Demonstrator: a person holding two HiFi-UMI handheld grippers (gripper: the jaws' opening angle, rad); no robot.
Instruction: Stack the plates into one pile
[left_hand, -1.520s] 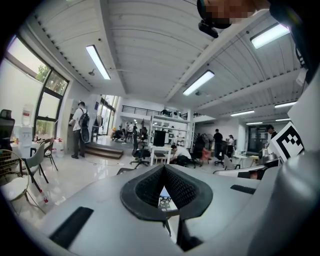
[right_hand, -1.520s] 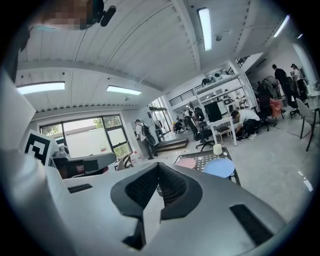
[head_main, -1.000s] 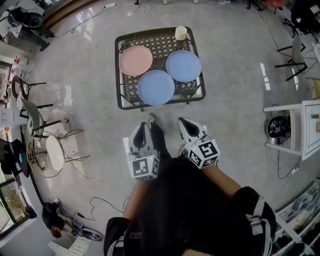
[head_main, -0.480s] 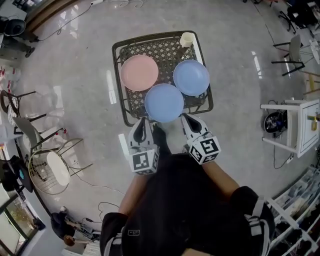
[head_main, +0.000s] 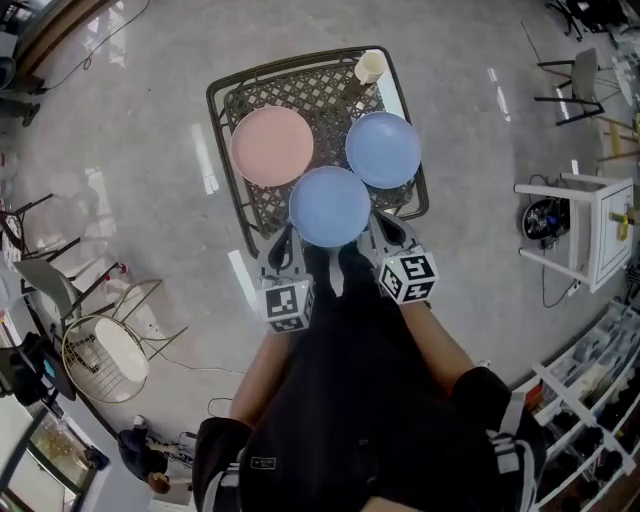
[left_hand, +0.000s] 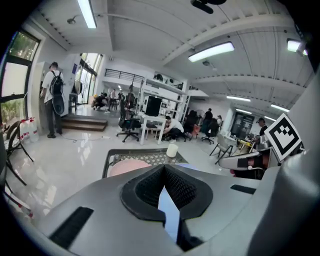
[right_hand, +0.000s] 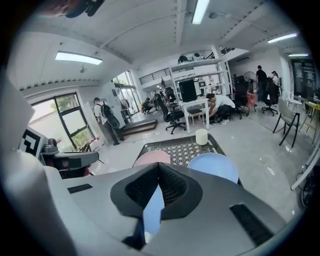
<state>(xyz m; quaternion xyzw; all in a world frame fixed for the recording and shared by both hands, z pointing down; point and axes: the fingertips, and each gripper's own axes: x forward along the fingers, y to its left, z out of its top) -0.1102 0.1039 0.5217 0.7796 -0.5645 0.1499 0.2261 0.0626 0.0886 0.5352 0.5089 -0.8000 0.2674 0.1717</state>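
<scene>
Three plates sit on the table (head_main: 222, 92), upper middle: pink plate (head_main: 272, 146), far blue plate (head_main: 383, 150), near blue plate (head_main: 330, 206). One cup (head_main: 369, 66). Left gripper (head_main: 284, 238) and right gripper (head_main: 379, 224), both clenched and empty, hide the table's near edge.

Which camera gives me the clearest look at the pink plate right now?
The head view: the pink plate shows whole from above, with nothing covering it. In the left gripper view only a strip of it clears the left tool; the right gripper view shows just its far part.
</scene>
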